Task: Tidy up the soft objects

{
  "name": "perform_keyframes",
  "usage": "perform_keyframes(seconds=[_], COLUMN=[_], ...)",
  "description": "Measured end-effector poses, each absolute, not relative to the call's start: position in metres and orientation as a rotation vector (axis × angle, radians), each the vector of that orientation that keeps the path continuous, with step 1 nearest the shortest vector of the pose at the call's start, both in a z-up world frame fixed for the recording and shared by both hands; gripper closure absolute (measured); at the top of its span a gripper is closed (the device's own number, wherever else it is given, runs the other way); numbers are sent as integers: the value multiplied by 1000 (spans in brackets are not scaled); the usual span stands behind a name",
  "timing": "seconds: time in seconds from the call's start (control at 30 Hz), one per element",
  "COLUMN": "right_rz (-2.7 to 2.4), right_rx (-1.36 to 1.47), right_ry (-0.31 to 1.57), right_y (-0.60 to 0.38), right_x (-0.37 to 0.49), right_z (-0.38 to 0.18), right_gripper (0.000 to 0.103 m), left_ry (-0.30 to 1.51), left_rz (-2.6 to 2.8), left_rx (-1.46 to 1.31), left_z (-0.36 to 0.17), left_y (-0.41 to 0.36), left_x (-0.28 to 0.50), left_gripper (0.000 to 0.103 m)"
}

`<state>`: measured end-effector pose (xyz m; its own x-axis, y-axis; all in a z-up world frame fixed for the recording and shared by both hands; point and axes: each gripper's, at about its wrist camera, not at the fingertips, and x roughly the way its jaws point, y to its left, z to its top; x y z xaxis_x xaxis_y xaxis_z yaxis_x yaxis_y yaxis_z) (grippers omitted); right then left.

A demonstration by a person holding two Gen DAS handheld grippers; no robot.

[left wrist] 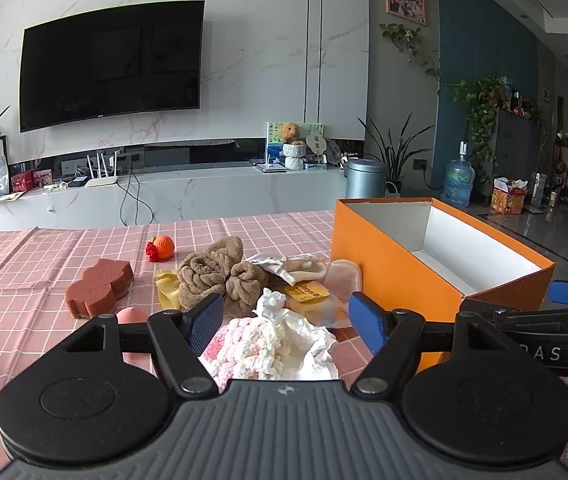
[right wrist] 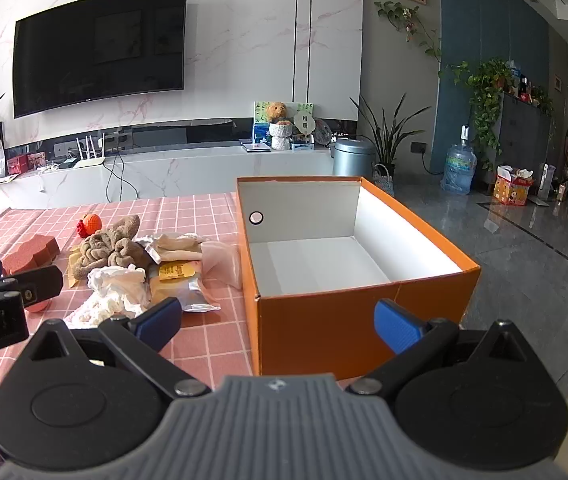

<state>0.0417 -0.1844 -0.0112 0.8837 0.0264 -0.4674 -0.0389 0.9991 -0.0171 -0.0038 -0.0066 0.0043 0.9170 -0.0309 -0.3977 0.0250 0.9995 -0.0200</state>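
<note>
Left wrist view: crumpled white tissue (left wrist: 284, 320) atop fluffy pink yarn (left wrist: 240, 344); both tongs gape wide, empty.

One orange box (right wrist: 324, 312) stands open. One brown towel (left wrist: 216, 276) lies in a bunch. One red-brown sponge (left wrist: 98, 286), one orange knitted ball (left wrist: 164, 246) with one small red knitted piece (left wrist: 151, 251) touching it. One crumpled white tissue (left wrist: 284, 320), one pink-and-white fluffy bundle (left wrist: 244, 344), one yellow-labelled packet (right wrist: 182, 276), one pink rounded thing (left wrist: 131, 315), one yellow cloth (left wrist: 166, 288). Two grippers: left gripper (left wrist: 284, 322), right gripper (right wrist: 278, 326).
</note>
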Motion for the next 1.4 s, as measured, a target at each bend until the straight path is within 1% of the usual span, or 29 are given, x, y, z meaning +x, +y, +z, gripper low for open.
perform_keyframes(seconds=[1.4], right_rz=[25], right_rx=[-13], right_ry=[489], right_y=[-190], right_x=[41], right_z=[-14], right_gripper=[2], left_ry=[433], left_rz=[-28], left_rx=[-11], left_z=[-1], left_y=[-7], left_x=[-1], left_gripper=[18])
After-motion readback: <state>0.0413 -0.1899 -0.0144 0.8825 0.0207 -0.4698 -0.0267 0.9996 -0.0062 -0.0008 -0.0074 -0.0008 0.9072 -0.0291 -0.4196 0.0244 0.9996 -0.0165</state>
